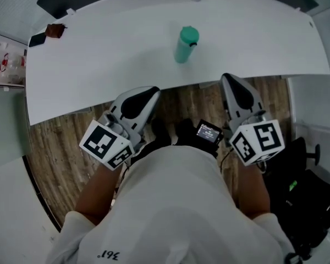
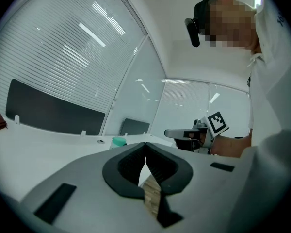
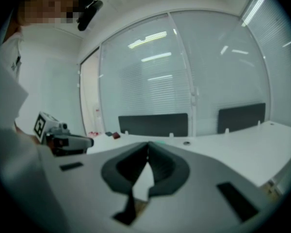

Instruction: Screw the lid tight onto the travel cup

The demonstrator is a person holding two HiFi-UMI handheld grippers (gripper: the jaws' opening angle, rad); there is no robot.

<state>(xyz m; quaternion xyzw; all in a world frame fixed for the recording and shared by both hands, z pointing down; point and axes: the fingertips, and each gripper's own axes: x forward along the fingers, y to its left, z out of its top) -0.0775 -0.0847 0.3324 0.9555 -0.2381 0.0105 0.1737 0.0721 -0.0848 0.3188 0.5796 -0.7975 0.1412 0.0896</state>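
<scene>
Two empty grippers, jaws together: left gripper (image 1: 153, 91) and right gripper (image 1: 226, 78), by the table (image 1: 99, 65) edge. Cup (image 1: 185, 45) stands upright well ahead, pretty much midway between them.

The travel cup (image 1: 185, 44) stands upright on the counter (image 1: 99, 65), midway between its far and near edges. A small object (image 1: 55, 31) lies at the far left corner. The left tool (image 1: 153, 92) and right tool (image 1: 226, 78) reach the near edge, either side of the cup and well apart from it.
</scene>
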